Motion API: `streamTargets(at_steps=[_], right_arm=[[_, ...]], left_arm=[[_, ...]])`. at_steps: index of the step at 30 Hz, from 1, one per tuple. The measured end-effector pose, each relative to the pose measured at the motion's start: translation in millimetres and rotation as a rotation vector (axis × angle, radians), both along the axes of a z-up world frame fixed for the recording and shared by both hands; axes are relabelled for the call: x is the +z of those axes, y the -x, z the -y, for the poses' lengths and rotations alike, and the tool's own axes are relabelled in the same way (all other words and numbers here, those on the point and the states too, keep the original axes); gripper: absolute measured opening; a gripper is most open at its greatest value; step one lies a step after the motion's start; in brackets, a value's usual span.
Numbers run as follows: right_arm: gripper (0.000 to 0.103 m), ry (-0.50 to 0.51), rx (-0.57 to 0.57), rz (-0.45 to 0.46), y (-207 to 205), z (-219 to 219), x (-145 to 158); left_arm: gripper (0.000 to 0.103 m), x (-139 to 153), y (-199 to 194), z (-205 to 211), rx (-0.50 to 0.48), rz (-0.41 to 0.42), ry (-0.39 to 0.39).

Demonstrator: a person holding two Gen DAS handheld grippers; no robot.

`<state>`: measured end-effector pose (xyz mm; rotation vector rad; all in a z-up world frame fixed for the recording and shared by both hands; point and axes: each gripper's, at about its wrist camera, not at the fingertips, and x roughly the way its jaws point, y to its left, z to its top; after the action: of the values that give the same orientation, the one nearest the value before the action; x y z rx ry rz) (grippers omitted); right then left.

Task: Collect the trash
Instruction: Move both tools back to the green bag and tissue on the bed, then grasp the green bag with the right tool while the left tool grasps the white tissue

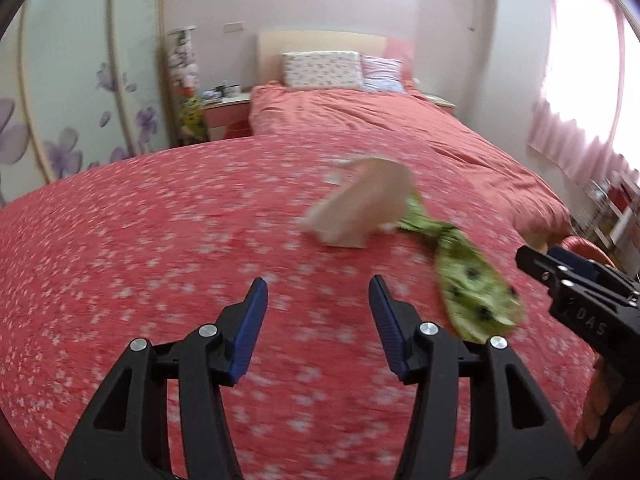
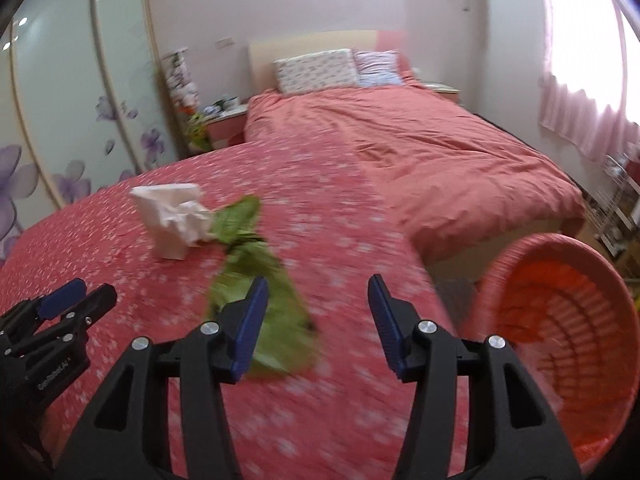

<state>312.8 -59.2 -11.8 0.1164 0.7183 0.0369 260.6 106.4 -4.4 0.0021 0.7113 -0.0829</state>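
Red floral bedspread (image 1: 160,240) fills the frame; tissue (image 1: 360,204) and green wrapper (image 1: 472,284) lie mid-right, touching. Left gripper (image 1: 318,300) and right gripper (image 2: 318,300) both gape, grasping nothing; basket (image 2: 500,264) at lower right.

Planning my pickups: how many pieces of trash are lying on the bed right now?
2. A crumpled white tissue lies farther up the red floral bedspread, and a green wrapper touches it, stretching toward the open right gripper. Blur could hide smaller scraps.

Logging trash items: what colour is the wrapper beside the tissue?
Green wrapper with dark spots; left wrist view.
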Motion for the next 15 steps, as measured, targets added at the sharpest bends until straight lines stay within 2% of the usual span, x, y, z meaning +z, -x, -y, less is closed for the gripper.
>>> streamTargets(at_steps=[6, 12, 14, 15], right_arm=[[0.052, 0.003, 0.031, -0.067, -46, -25, -11], [0.051, 0.016, 0.045, -0.141, -77, -38, -24], [0.042, 0.023, 0.047, -0.163, -79, -37, -27], [0.033, 0.032, 0.049, -0.16, -79, -36, -27]], left_arm=[[0.053, 0, -10, -32, 0.064, 0.003, 0.04], [0.053, -2, -18, -41, 0.068, 0.005, 0.052], [0.053, -2, -19, -38, 0.055, 0.005, 0.064], [0.054, -2, -20, -39, 0.051, 0.007, 0.067]])
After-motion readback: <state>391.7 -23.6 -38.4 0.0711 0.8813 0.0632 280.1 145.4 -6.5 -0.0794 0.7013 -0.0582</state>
